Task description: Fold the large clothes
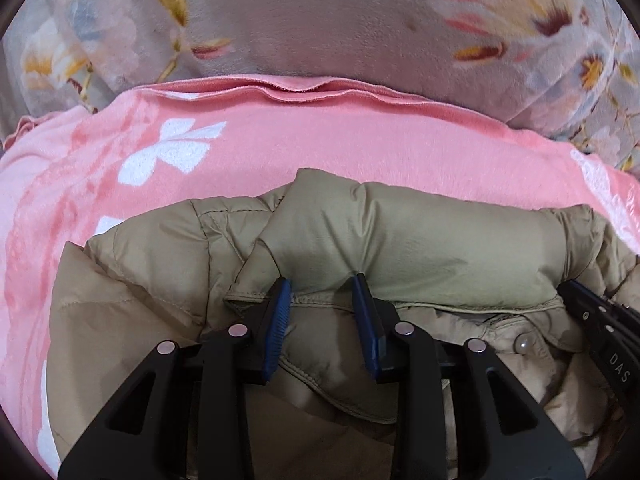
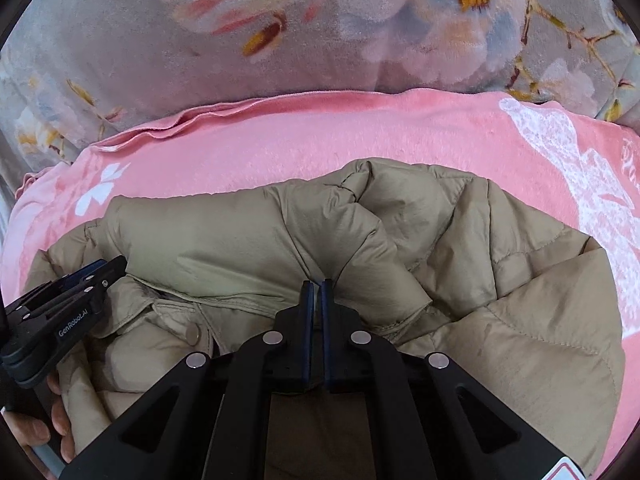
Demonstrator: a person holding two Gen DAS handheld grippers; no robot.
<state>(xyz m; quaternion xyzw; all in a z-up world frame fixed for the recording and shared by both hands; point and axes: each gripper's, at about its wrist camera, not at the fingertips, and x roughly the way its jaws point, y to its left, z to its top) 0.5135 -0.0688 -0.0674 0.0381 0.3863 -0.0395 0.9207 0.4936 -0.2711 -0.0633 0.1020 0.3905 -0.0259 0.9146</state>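
Here the puffy khaki quilted jacket (image 1: pixel 400 240), soft, light and slippery on the pink fleece blanket (image 1: pixel 280 140), is best taken at its collar hem: left gripper (image 1: pixel 322 290) pinches a fold there, right gripper (image 2: pixel 317 292) clamps it shut.

Quilted, faintly shiny khaki jacket (image 1: pixel 420 236) lies on plush, matt pink blanket (image 1: pixel 320 136).

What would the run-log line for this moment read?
garment: tan puffer jacket on pink blanket | left tool: gripping collar | right tool: shut on collar | fold: not yet made
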